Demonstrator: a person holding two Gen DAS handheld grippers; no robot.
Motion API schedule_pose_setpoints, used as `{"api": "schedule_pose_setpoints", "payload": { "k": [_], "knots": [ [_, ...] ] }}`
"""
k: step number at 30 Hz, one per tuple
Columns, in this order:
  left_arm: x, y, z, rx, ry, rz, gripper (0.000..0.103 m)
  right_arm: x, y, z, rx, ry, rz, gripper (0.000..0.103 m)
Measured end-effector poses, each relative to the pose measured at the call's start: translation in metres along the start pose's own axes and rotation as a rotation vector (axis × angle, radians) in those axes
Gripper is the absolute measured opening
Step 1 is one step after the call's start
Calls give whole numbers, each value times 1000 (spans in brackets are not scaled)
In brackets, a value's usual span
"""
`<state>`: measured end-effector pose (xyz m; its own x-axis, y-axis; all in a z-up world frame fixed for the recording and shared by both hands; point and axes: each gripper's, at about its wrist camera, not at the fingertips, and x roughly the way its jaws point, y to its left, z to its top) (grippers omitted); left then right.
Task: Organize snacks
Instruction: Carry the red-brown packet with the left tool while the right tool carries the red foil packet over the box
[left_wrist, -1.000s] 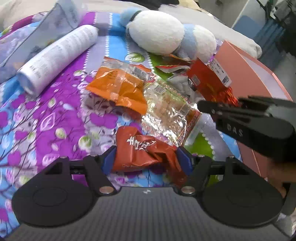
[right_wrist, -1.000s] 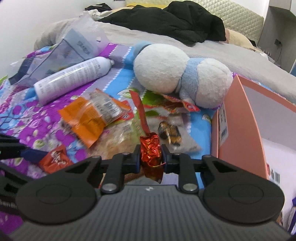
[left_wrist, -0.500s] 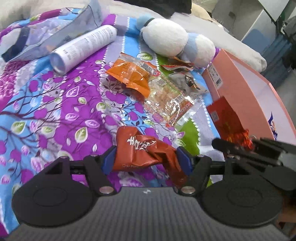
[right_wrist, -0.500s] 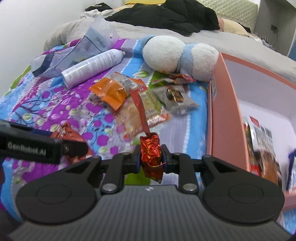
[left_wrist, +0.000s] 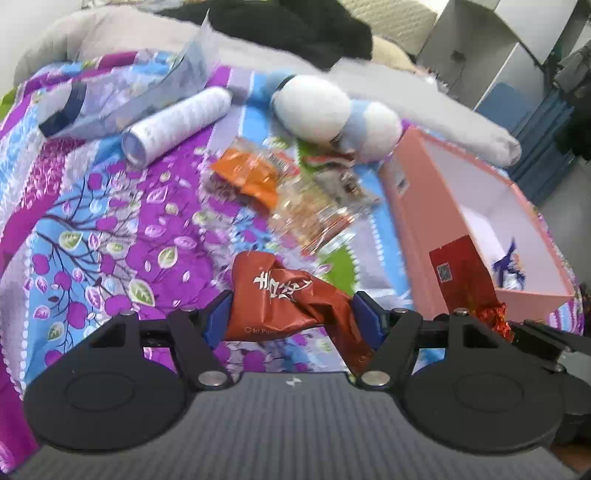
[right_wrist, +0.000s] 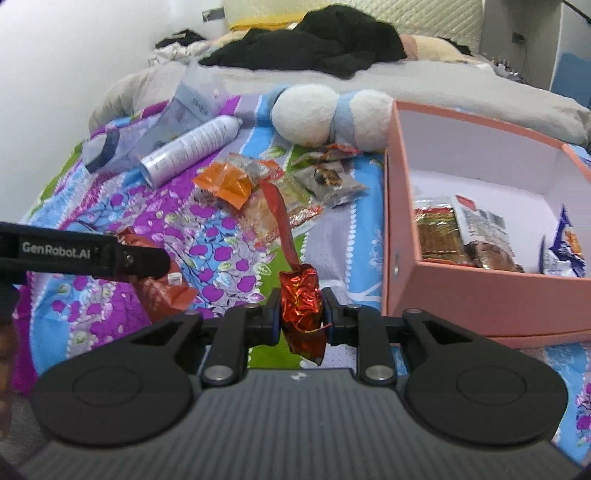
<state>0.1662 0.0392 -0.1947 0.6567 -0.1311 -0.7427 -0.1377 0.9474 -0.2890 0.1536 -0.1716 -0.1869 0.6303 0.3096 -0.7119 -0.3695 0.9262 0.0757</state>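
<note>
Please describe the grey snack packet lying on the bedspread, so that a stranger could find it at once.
Start at the open pink cardboard box on the floral bedspread. Just left of its far corner, below the white and blue plush toy, lies the grey snack packet. Its neighbours are orange or transparent; only this one is grey with a dark picture.

Two tongs are each gripping one red packet (left_wrist: 284, 302) (right_wrist: 301, 295); four snack packets are lying on the bed, three more sitting inside one pink box (right_wrist: 480, 295).
</note>
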Motion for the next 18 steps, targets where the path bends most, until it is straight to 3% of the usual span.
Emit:
{"api": "schedule_pose_setpoints", "payload": {
  "k": [13, 18],
  "knots": [
    [-53, -51, 16, 80, -100, -73, 74, -67, -21, 6, 63, -139, -33, 25],
    [-59, -71, 21, 97, -101, -126, 74, -88, -34, 7, 95, -183, -60, 25]
  ]
}}
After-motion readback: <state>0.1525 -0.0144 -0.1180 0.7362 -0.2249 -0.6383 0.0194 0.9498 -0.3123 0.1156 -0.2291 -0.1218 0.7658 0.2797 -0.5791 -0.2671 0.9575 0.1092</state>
